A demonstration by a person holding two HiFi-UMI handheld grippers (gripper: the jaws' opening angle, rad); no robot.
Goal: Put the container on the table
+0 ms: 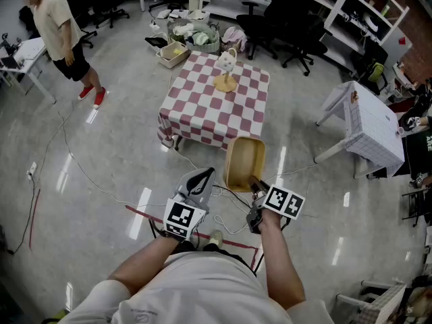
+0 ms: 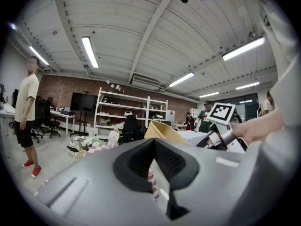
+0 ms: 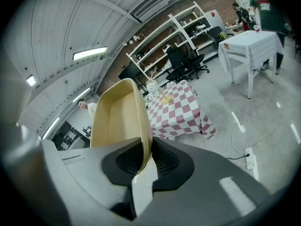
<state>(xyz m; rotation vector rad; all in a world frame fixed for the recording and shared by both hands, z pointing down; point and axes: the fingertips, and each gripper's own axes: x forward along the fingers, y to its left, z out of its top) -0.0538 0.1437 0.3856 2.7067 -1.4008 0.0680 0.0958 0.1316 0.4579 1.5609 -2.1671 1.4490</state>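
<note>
A tan, open-topped container (image 1: 244,162) hangs in the air over the floor, short of the table's near edge. My right gripper (image 1: 255,181) is shut on its side wall. In the right gripper view the container (image 3: 120,117) rises upright from between the jaws of the right gripper (image 3: 146,154). The table (image 1: 202,113), covered with a red-and-white checked cloth, stands ahead on the floor and also shows in the right gripper view (image 3: 181,112). My left gripper (image 1: 198,179) is beside the container, shut and holding nothing; its view (image 2: 154,161) shows a corner of the container (image 2: 162,133).
A wooden stand with a small white bag (image 1: 225,69) sits on the table's far side. Boxes and a basket of clutter (image 1: 192,36) lie behind it. A person (image 1: 64,32) stands far left. A white table (image 1: 371,123) is at right. Cables (image 1: 88,177) run across the floor.
</note>
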